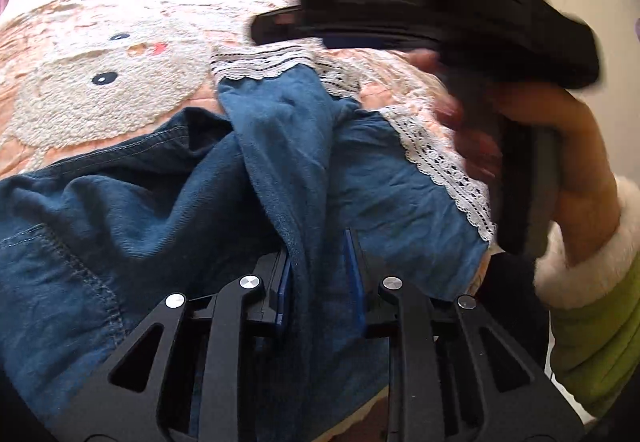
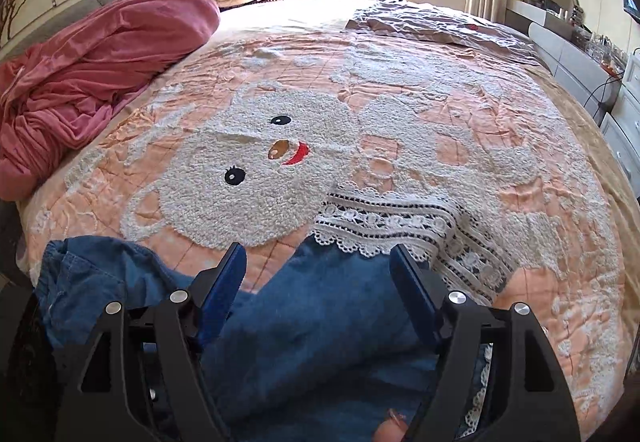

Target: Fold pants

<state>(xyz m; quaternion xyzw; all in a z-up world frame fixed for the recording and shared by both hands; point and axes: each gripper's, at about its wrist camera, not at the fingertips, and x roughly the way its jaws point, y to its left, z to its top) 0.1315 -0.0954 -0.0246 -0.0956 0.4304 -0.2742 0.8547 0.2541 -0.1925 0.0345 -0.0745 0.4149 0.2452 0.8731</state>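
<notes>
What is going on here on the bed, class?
A person with a gripper in each hand is folding blue pants with lace-trimmed cuffs on a bed quilt with a bunny design. The left gripper has pinched a raised fold of the denim. The right gripper hovers open above a pant leg, holding nothing. The pants are still rumpled, not yet folded.

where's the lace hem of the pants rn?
In the right wrist view the lace hem lies flat on the bedspread, right of centre, just past the open right tongs and beside the embroidered animal face.
</notes>
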